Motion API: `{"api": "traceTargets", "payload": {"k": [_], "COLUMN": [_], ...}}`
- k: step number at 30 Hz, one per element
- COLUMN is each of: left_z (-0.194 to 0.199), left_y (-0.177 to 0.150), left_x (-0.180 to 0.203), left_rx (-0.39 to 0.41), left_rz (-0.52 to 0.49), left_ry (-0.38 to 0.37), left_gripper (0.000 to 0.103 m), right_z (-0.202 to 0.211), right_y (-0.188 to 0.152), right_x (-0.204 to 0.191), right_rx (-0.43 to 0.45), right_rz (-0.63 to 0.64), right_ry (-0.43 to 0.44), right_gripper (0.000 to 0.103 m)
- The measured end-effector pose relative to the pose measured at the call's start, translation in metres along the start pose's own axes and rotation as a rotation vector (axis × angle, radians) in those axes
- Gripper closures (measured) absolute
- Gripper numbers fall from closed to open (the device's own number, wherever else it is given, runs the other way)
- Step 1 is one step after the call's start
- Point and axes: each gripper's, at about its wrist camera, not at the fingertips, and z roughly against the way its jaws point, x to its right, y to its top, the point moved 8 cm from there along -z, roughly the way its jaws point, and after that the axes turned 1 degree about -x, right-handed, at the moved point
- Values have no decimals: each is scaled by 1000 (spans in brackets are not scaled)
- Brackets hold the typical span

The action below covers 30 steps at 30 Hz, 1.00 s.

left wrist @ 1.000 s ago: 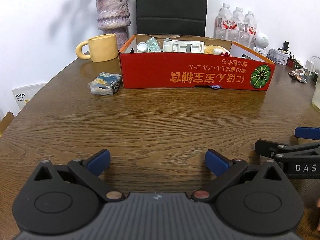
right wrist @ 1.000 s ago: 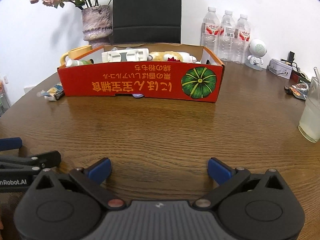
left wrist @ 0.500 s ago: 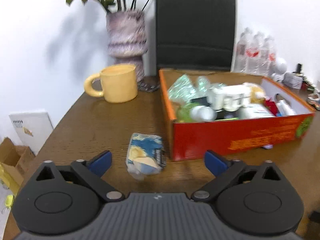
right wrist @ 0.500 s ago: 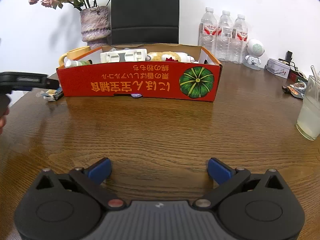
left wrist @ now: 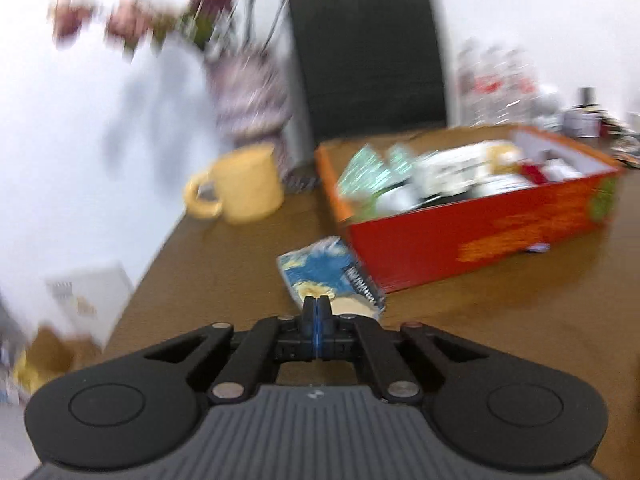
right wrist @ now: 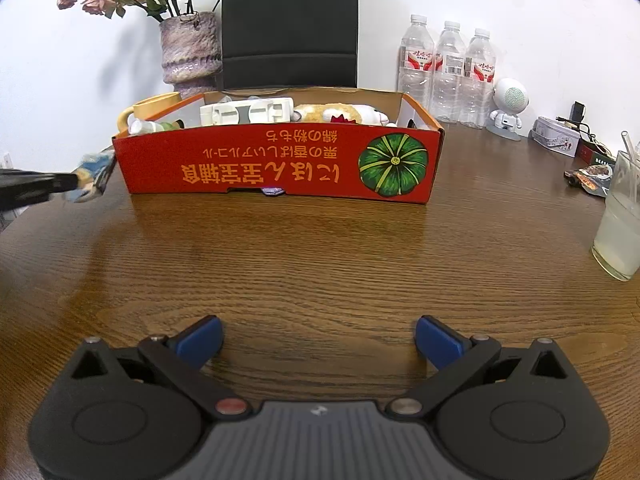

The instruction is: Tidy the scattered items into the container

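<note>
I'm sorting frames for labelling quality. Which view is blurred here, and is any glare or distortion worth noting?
Left wrist view: heavy motion blur smears the vase, yellow mug and red box; the left gripper itself is sharp, shut on the snack packet. Right wrist view: sharp, a soft sheen on the table, fisheye bending at the edges, right gripper open.

The left black hand-held gripper [left wrist: 317, 312] has its blue-padded fingers pressed together on the near edge of a blue and yellow snack packet [left wrist: 330, 274], while the right black hand-held gripper [right wrist: 319, 335] hangs low over the bench with fingers spread wide
</note>
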Motion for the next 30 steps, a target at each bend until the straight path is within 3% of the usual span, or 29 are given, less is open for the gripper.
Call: {"api": "traceTargets", "payload": {"k": [4,7,10,12,13,15,18,19,21,22,23,25,27,29,30], "left_z": [51,80,75,65,60,66,62,60,57,55,53,47,40,39,40], "left_y": [-2,-5,-15,-20,-23,-26,-26,-27,-27,-27,-27,-27,-26,-28,-31], "left_x": [48,88,106,106,105,105,112,115,120,122,125,128,128,129,132], "left_rx": [97,221,217,162,132,135,88,70,34,16,-2,-43,-80,-100,-113], "left_rz": [-87,-257,-336,-336,-332,-340,-373,-384,-406,-418,-429,-425,-372,-327,-320], "left_ry": [-209,-396,-486,-491,-489,-521,-560,-573,-598,-610,-623,-643,-653,-655,-650], "left_gripper": [102,99,94,50,21,20,18,18,20,25,37,53,66,89,91], "right_z": [2,10,28,39,42,44,50,53,56,54,53,46,41,39,39], "right_y": [-1,-5,-7,-7,-7,-6,-1,0,-1,-3,-6,-12,-14,-12,-11], "right_x": [2,13,26,38,45,59,67,62,45,34,23,3,-10,-12,-12], "right_rx": [-6,-56,-64,-68,-76,-101,-131,-125,-114,-118,-122,-128,-119,-106,-108], "right_rz": [2,21,47,80,88,60,-31,-26,46,96,139,187,210,209,201], "right_ry": [5,52,178,252,275,328,500,548,563,529,499,464,441,403,394], "right_gripper": [0,0,0,0,0,0,1,1,2,5,8,35,47,63,83]}}
